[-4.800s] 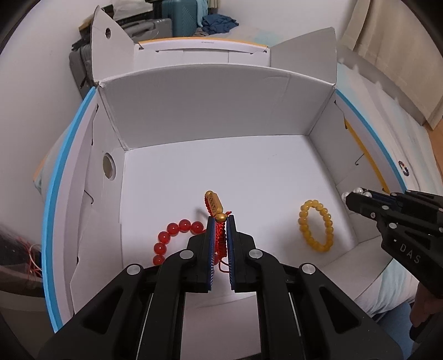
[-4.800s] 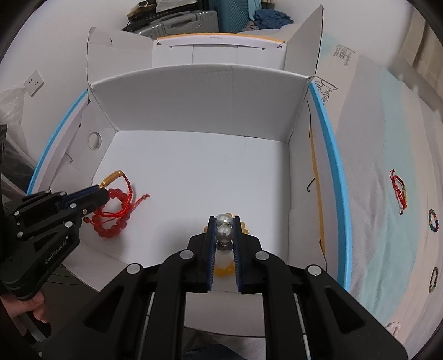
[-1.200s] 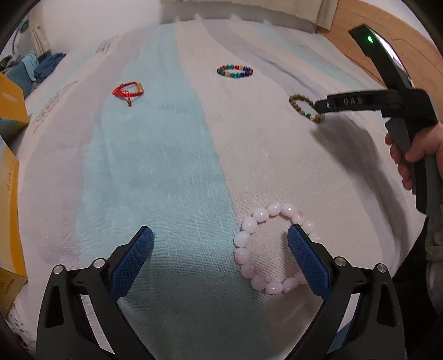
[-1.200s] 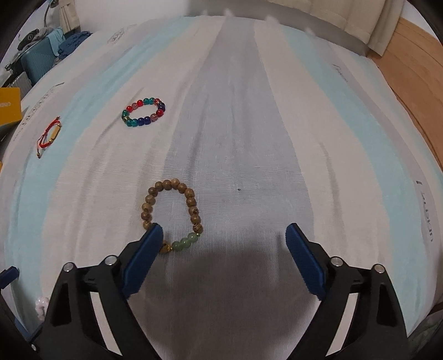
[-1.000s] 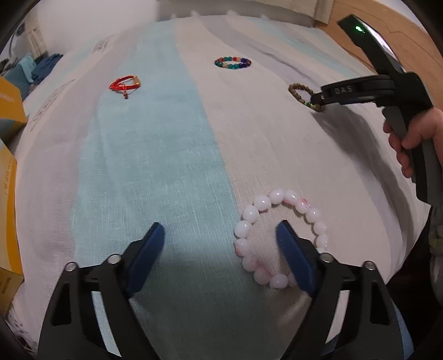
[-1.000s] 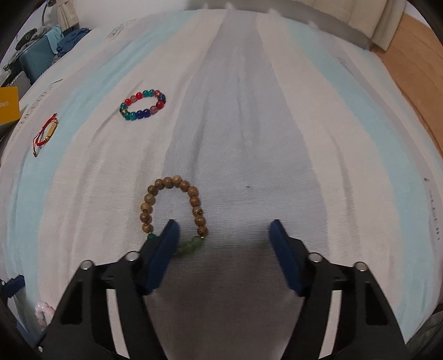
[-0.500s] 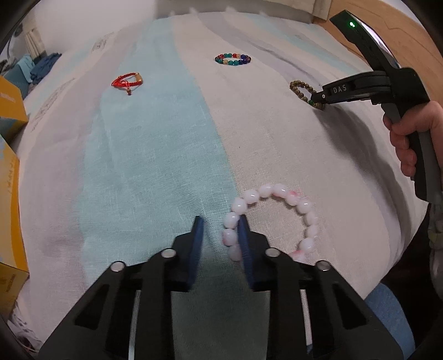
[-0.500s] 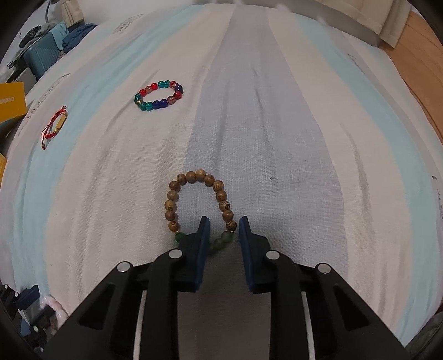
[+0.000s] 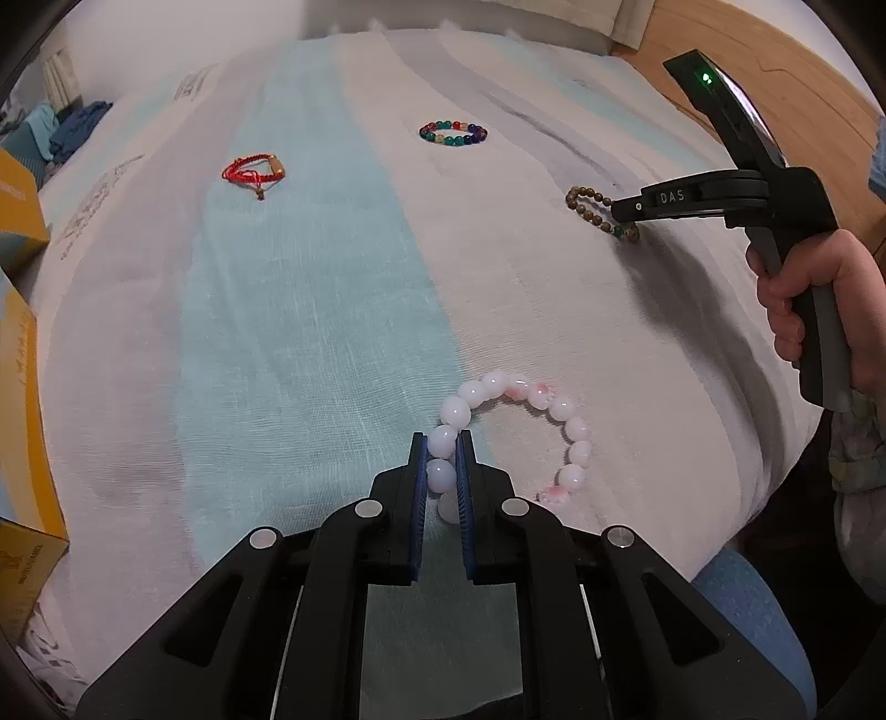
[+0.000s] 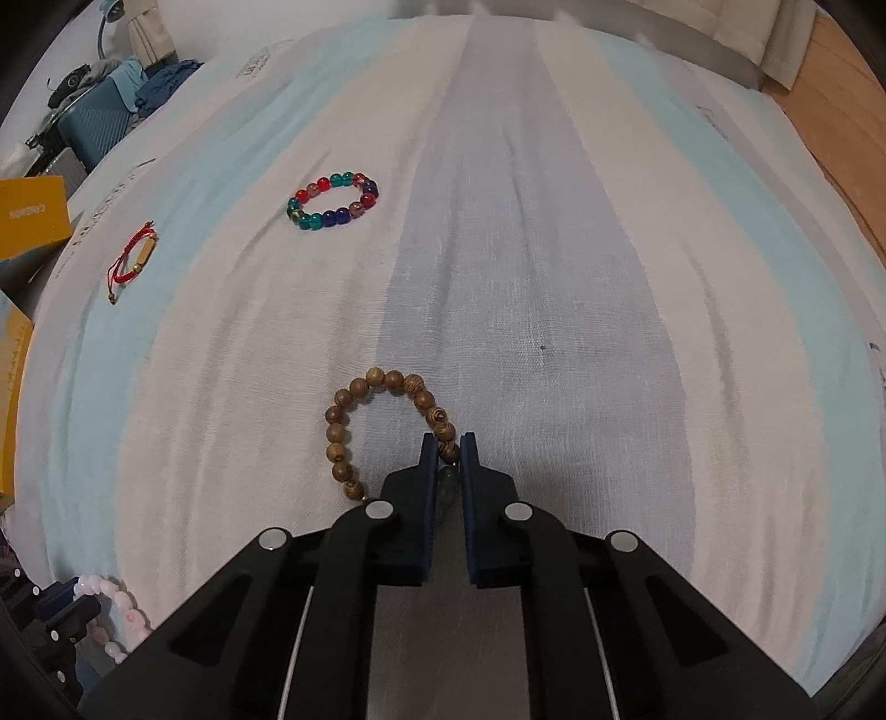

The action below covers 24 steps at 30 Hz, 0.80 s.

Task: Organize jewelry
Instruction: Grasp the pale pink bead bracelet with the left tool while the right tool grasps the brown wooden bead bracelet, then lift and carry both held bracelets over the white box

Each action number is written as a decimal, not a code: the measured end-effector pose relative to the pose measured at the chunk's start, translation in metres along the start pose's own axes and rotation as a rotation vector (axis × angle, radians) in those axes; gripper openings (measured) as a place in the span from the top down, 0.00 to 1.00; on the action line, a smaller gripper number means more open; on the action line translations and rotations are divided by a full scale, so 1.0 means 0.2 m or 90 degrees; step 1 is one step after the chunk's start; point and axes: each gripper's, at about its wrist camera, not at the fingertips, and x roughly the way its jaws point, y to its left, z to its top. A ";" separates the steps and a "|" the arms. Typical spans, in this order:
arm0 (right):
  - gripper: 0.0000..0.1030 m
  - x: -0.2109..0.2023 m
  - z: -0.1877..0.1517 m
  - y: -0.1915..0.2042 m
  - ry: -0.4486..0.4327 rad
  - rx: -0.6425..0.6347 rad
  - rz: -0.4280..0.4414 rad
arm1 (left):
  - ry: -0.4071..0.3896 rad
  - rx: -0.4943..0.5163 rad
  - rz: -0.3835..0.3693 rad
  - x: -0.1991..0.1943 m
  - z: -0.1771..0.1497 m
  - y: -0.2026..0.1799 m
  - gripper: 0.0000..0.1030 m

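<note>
Striped bedsheet [image 10: 554,232] in pale blue, cream and grey fills pretty much both views, with a wooden floor [image 9: 775,50] off the far right and a yellow box [image 9: 22,332] sitting at the left edge.

Left gripper [image 9: 442,443] is angled down at the sheet and its jaws have just been closing; they're now pinching the pink-and-white bead bracelet [image 9: 554,401] on its left side, a couple of beads squeezed between the blue pads [image 9: 419,476]. The other beads of that loop lie flat on the cream stripe, curving off to the right.

Right gripper [image 10: 448,446] is doing the same thing further over: jaws have just been closing too, and they're clamped on the wooden bead bracelet [image 10: 346,410] right where the brown beads meet a few greenish ones. That bracelet rests on the sheet where cream meets grey. From the left camera you can see a hand [image 9: 814,299] wrapped round that gripper's handle.

Two more pieces sit well apart from all this, further up the bed: a multicoloured glass bead bracelet [image 10: 332,202] and a red cord bracelet [image 10: 133,260] with a gold tube on it, off to its left on the blue stripe.
</note>
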 end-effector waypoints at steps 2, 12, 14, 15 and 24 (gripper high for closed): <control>0.93 -0.02 0.00 0.01 -0.003 0.001 0.003 | -0.002 0.001 -0.002 -0.01 0.00 0.00 0.91; 0.93 -0.16 -0.02 0.02 -0.027 0.005 0.019 | -0.016 0.001 -0.006 -0.14 0.02 -0.01 0.91; 0.93 -0.20 -0.02 0.01 -0.032 0.008 0.020 | -0.017 0.003 -0.006 -0.17 0.03 -0.01 0.91; 0.93 -0.22 -0.03 0.01 -0.034 0.009 0.020 | -0.019 0.002 -0.009 -0.19 0.03 -0.01 0.91; 0.93 -0.38 -0.11 0.00 -0.049 0.014 0.014 | -0.038 0.006 -0.022 -0.31 0.05 -0.03 0.91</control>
